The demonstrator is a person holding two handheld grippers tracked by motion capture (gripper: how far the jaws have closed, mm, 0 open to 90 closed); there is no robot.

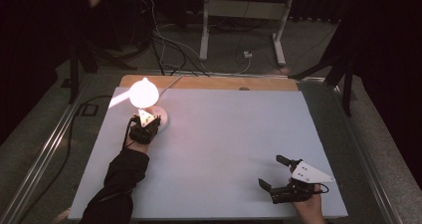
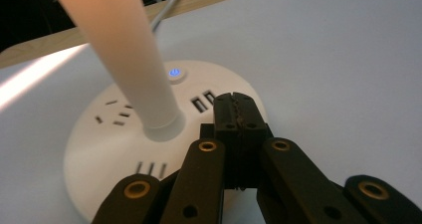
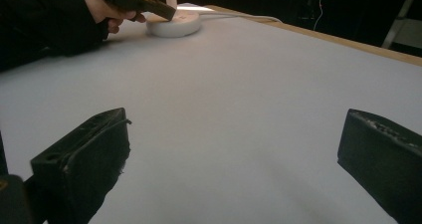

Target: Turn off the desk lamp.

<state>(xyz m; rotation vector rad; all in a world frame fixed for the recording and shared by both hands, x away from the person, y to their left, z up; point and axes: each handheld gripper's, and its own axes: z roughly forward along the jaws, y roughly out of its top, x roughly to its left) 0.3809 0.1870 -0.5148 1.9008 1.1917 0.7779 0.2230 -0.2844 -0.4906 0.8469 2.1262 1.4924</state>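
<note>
At the far left of the tabletop (image 1: 224,149), the closed left claw (image 2: 238,112) rests on the lit lamp's round base (image 2: 99,149), while the right claw (image 1: 275,172) stands open, near right.

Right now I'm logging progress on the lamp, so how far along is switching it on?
Done: the lamp's bulb glows and the button on its round base shows blue. In hand: the left gripper, shut, sits over the base just short of that button. Left: drawing it away; the right gripper waits open, apart, over the table.
</note>
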